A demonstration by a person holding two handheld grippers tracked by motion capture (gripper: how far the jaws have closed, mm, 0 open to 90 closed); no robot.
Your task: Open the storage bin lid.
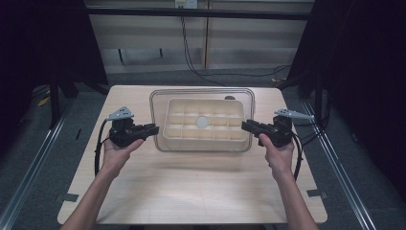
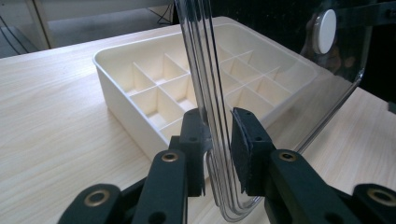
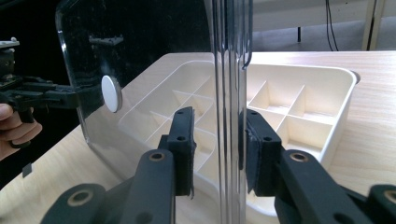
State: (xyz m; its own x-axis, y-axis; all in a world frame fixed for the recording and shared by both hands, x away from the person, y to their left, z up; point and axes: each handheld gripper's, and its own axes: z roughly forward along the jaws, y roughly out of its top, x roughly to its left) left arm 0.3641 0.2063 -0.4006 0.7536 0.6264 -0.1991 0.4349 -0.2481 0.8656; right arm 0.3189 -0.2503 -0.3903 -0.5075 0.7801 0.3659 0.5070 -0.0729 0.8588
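**Clear lid held above a divided tray, one gripper at each short end**

A cream plastic tray (image 1: 177, 134) sits on the far middle of the wooden table (image 1: 191, 187). It is rectangular with rounded corners, and thin walls split it into a grid of small square compartments, all seen bare inside. Its rim is plain and slightly flared.

Over it lies a clear lid (image 1: 158, 103), larger in outline than the tray, with rounded corners and a ribbed, stepped edge that shows as several parallel lines. A small white round knob (image 1: 203, 121) sits at its centre. In the gripper views the lid stands off the tray, with the compartments visible behind and beneath it; dark surroundings reflect in its flat pane.

The left gripper (image 1: 152, 130), held in the left hand (image 1: 117, 151), reaches the lid's left end. In the left gripper view its jaws stand on either side of the lid's ribbed edge, one pad against it and the other just beside it; a full clamp cannot be told.

The right gripper (image 1: 245, 126), in the right hand (image 1: 277, 151), meets the lid's right end. In the right gripper view its jaws flank the edge, narrowly apart, with a slim gap at the left pad; whether they pinch it cannot be told. The left gripper shows far off there at the lid's other end
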